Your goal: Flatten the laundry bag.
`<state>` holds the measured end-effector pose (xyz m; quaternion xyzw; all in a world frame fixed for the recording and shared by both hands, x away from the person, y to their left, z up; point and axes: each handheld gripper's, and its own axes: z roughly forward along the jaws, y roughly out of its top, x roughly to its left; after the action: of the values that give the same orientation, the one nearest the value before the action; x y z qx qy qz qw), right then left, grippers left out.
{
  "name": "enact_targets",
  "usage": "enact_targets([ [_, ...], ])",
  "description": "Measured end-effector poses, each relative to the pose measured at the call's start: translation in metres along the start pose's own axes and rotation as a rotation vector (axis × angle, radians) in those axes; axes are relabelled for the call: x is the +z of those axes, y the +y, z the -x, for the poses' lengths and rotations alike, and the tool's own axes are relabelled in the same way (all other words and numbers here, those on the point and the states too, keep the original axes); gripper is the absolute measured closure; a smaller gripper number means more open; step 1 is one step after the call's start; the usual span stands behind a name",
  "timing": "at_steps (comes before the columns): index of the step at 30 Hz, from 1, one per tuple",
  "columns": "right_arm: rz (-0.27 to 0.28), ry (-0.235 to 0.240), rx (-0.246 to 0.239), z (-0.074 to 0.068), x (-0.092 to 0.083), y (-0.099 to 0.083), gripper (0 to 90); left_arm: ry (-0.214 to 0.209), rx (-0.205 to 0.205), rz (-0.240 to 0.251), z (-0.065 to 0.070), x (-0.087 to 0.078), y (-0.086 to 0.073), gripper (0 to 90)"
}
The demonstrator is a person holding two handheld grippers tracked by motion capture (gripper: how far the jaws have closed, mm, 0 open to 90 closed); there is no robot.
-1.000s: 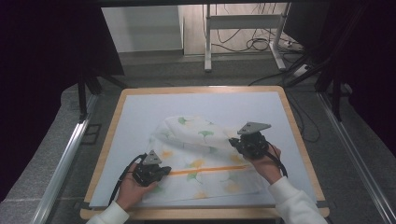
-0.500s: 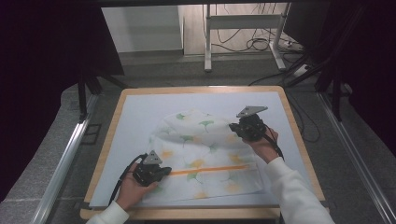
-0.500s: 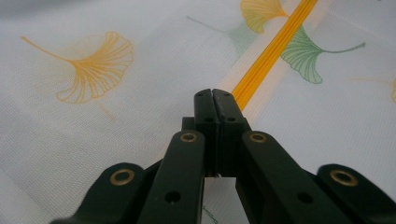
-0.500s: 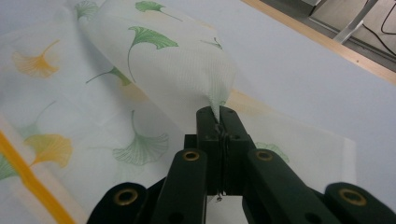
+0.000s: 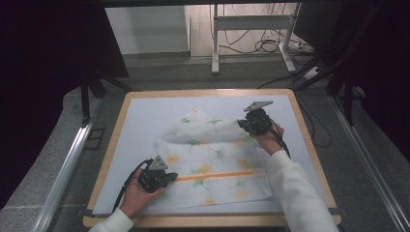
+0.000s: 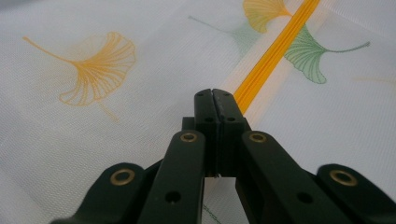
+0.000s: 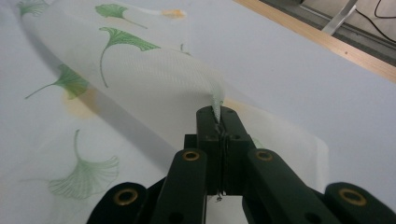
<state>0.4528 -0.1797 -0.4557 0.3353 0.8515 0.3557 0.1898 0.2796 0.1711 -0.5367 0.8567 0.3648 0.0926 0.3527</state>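
- The right gripper [image 7: 218,122] has its 2 jaws clamped on a corner of the ginkgo-print cloth [image 5: 212,164], lifting a fold that hides the fabric just behind it.
- The left gripper [image 6: 215,105] is closed flat on the cloth beside the orange stripe [image 6: 271,56]; whether it pinches fabric is hard to tell.
- The cloth lies on the tray [image 5: 121,116], between both grippers.

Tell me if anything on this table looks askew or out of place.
The leaf-print cloth isn't flat: its far part is lifted into a loose roll, its corner pinched in the right hand-held gripper. Nothing looks spilled or damaged.
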Motion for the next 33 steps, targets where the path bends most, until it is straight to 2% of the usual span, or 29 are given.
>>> enact_targets([
  [1,-0.014,0.004,0.02,0.004,0.007,0.001,88.2,0.0,0.0,-0.001,0.0,0.0,0.0,89.2],
  [3,-0.016,0.011,0.027,0.007,0.013,0.001,88.2,-0.001,0.002,-0.001,0.0,0.0,0.0,89.2],
  [13,-0.029,0.014,0.037,0.023,0.033,0.01,88.2,-0.008,-0.004,-0.002,-0.001,0.0,0.0,89.3],
  [17,-0.023,0.007,0.045,0.03,0.041,0.016,88.2,-0.009,-0.004,-0.002,-0.001,0.0,0.0,89.3],
  [22,-0.015,-0.026,0.06,0.042,0.052,0.022,87.0,-0.009,-0.003,-0.001,-0.001,0.0,0.0,89.3],
  [23,-0.019,-0.061,0.061,0.045,0.057,0.024,78.5,-0.01,-0.002,-0.001,-0.001,0.0,0.0,89.3],
  [24,-0.019,-0.061,0.061,0.045,0.057,0.024,78.5,-0.01,-0.002,-0.001,-0.001,0.0,0.0,89.3],
  [25,-0.034,-0.106,0.06,0.046,0.061,0.024,60.1,-0.011,-0.004,0.0,-0.001,0.0,0.0,89.3],
  [26,-0.034,-0.106,0.06,0.046,0.061,0.024,60.1,-0.011,-0.004,0.0,-0.001,0.0,0.0,89.3],
  [27,-0.032,-0.187,0.051,0.044,0.061,0.024,50.4,-0.011,-0.004,0.0,-0.001,0.0,0.0,89.3],
  [30,-0.008,-0.194,0.066,0.044,0.054,0.025,46.3,-0.011,-0.001,-0.001,-0.001,0.0,0.0,89.3],
  [31,0.032,-0.213,0.076,0.042,0.042,0.028,42.1,-0.008,0.002,-0.003,-0.001,0.0,0.0,89.3],
  [32,0.032,-0.213,0.076,0.042,0.042,0.028,42.1,-0.008,0.002,-0.003,-0.001,0.0,0.0,89.3],
  [33,0.079,-0.197,0.089,0.04,0.025,0.03,40.1,-0.006,0.002,-0.003,-0.001,0.0,0.0,89.3],
])
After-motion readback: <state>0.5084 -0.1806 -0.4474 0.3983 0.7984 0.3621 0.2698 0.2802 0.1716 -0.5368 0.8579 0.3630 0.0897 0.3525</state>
